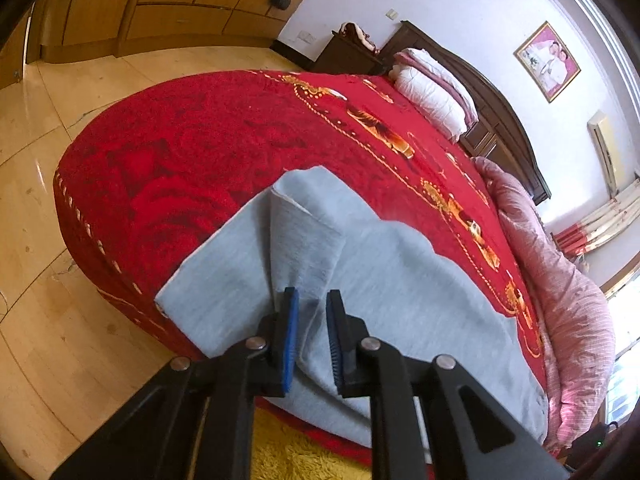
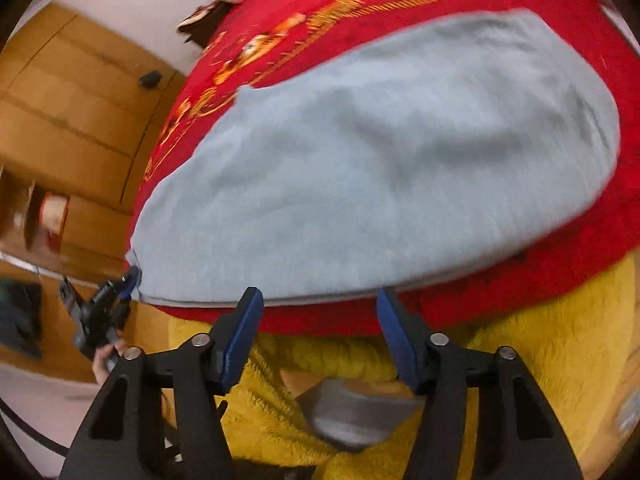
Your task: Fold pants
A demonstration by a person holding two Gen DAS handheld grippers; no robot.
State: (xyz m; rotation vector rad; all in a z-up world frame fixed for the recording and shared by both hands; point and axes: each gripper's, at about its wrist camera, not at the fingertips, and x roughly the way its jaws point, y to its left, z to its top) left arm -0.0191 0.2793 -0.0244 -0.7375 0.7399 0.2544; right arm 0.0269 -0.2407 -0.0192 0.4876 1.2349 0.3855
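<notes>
The light grey pants (image 1: 384, 280) lie on the red bedspread (image 1: 208, 132), folded over with an upper flap bunched toward the near edge. My left gripper (image 1: 313, 300) pinches a fold of the grey cloth between its blue pads (image 1: 291, 320). In the right wrist view the pants (image 2: 380, 160) spread wide over the bed's front edge. My right gripper (image 2: 316, 300) is open and empty, just in front of the pants' near hem. The left gripper (image 2: 128, 280) shows there at the pants' left corner.
White and pink pillows (image 1: 436, 88) lie by the dark headboard (image 1: 496, 108). A pink quilt (image 1: 560, 288) runs along the bed's right side. A yellow fluffy rug (image 2: 520, 352) and a grey slipper (image 2: 352, 416) lie below the bed. Wooden wardrobes (image 1: 160, 0) stand behind the tiled floor (image 1: 48, 264).
</notes>
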